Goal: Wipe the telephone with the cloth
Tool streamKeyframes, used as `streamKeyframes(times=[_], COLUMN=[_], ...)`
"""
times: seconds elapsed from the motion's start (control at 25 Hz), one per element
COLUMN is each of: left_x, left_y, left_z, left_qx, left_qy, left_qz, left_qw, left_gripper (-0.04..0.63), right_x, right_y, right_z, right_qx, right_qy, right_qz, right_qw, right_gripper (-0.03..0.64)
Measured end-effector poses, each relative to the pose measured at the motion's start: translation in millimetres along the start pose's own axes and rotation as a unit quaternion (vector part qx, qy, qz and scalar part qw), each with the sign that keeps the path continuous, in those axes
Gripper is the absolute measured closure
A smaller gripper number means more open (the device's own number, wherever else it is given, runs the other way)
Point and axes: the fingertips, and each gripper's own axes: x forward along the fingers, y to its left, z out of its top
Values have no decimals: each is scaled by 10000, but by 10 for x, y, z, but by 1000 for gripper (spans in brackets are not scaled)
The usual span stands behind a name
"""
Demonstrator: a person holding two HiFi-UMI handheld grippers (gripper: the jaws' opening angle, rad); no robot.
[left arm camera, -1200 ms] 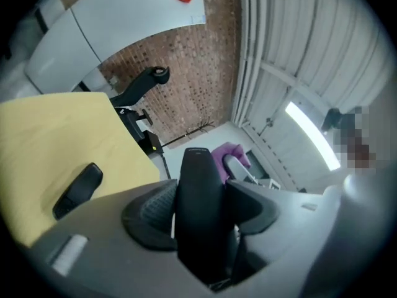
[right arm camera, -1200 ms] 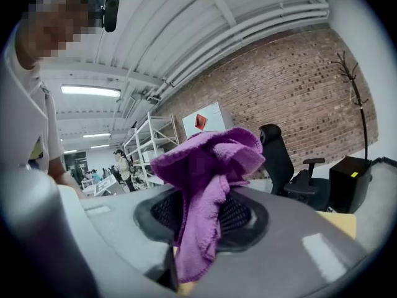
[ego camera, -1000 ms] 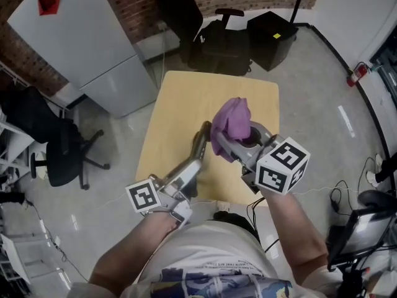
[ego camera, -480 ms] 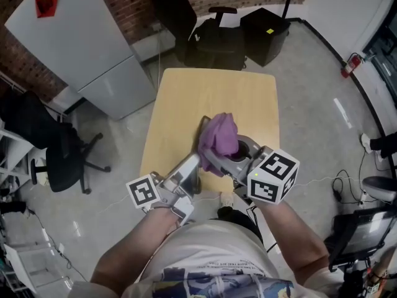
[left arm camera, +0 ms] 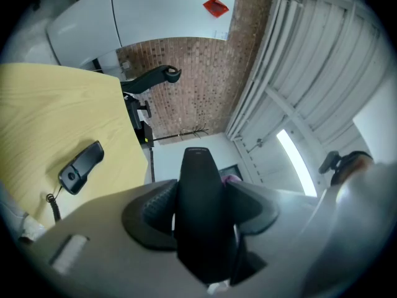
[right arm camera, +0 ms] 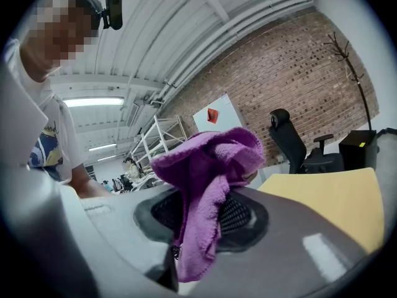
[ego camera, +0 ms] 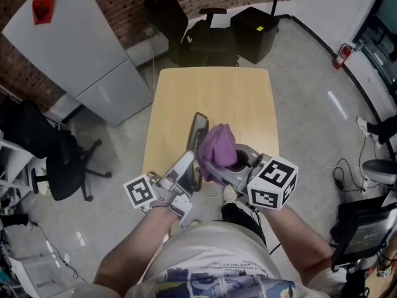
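The left gripper (ego camera: pixel 188 169) is closed on the telephone handset (ego camera: pixel 198 131), whose long axis points away from the person over the table (ego camera: pixel 248 98). Immediately right of it, the cloth (ego camera: pixel 216 149) is pinched in 1 bunch by the right gripper (right arm camera: pixel 201 216). A short leftward stroke is judged sufficient.

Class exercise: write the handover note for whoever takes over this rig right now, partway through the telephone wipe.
Left gripper: shut on the black handset, held over the table.
Right gripper: shut on the purple cloth, bunched beside the handset.
Done: both picked up; wiping progress can't be judged.
To do: rub the cloth along the handset, then set both down.
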Motion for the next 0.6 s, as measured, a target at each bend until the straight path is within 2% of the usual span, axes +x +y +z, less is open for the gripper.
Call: streamKeyframes(times=[0.36, 0.6], left_x=[-19, -32], left_y=[-106, -85], left_z=[-133, -197], left_qx=[-81, -177], left_qy=[196, 216], left_qz=[-156, -132], left_qw=[9997, 9995], left_gripper=[342, 342], right_x=[-170, -112], right_y=[-322, -303], right_z=[136, 114], right_qx=[71, 133], right_qy=[-218, -265], right_qz=[-622, -548], right_qw=[9978, 9981], right_gripper=[503, 502])
